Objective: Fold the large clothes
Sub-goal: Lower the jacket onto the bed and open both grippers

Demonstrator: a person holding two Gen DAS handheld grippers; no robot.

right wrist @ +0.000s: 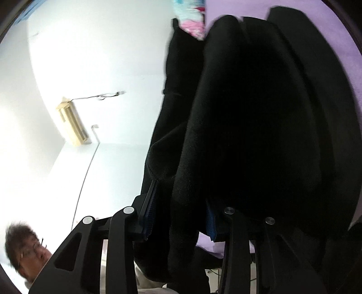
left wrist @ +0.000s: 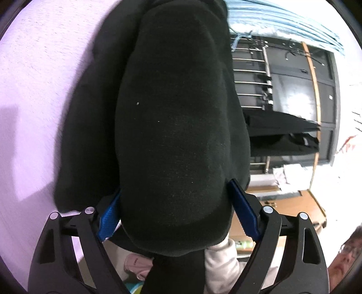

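A thick fold of a large black fleece garment (left wrist: pixel 172 101) fills the left wrist view and lies over a lilac sheet (left wrist: pixel 34 90). My left gripper (left wrist: pixel 175 187) stands wide, and its blue pads (left wrist: pixel 244 210) press on both sides of that fold. In the right wrist view the same black garment (right wrist: pixel 248 113) hangs in bunched folds. My right gripper (right wrist: pixel 183 196) is closed narrowly on one of them, which hides most of the right pad. The lilac sheet (right wrist: pixel 339 34) shows at the top right.
A person's head (left wrist: pixel 348 255) is at the lower right and a pale sleeve (left wrist: pixel 221 260) lies under the garment. A metal rack (left wrist: pixel 251 74) and a wooden desk (left wrist: pixel 282 203) stand to the right. An air conditioner (right wrist: pixel 73 126) hangs on the white wall; patterned cloth (right wrist: pixel 192 18) lies beyond.
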